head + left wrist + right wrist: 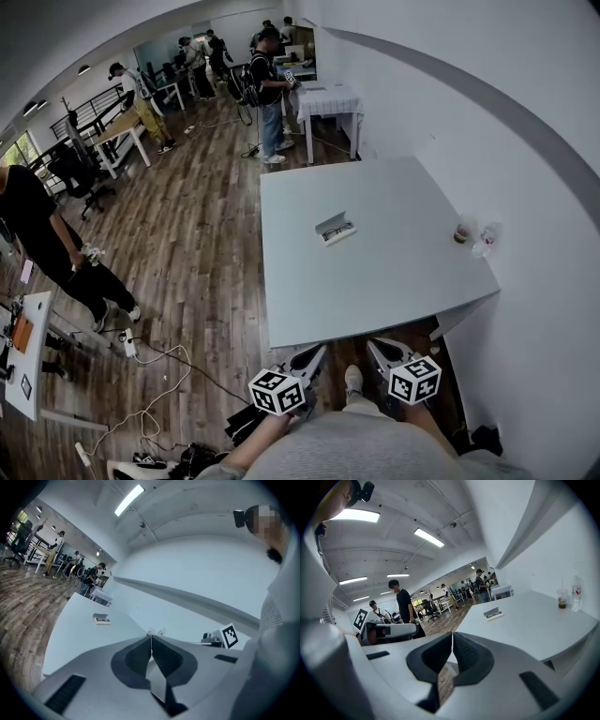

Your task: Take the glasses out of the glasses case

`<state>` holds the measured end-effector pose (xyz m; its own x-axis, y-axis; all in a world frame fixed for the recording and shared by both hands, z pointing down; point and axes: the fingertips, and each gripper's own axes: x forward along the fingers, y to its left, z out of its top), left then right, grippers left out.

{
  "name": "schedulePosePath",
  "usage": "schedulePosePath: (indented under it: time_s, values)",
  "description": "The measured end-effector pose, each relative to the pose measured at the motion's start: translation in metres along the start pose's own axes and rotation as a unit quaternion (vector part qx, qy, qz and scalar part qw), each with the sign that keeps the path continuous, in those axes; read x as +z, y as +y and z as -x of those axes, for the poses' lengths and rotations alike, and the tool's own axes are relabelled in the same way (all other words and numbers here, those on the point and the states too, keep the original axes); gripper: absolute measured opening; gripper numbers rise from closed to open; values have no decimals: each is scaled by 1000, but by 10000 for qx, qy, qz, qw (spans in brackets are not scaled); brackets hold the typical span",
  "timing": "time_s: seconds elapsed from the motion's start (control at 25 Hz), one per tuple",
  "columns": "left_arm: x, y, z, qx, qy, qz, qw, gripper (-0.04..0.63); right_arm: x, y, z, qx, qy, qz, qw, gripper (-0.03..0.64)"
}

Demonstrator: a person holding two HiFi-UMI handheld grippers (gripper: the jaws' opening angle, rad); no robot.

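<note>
Left claw (315, 353), right claw (377, 347) low by person's waist, short of desk (394, 291) near edge, tips aimed at it. Both closed tight, nothing between jaws; likely idle carry, no reach begun. Case (335, 228) mid-desk, well apart from claws, lid up, so no opening needed. Glasses (494, 614) lie inside, not yet out. Cup (461, 232), bottle (485, 239) at right by wall, off likely path. Task at start; claws must open before grasp.
</note>
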<state>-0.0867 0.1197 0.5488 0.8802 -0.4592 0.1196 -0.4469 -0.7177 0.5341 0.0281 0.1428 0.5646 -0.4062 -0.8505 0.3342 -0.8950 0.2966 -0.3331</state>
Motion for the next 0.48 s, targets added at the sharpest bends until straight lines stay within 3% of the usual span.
schedulePosePath:
  time_s: [0.48]
  values:
    - [56,45,-75,292,-161,126,9994,12,71,-56,-79,370,162,176,9990,14]
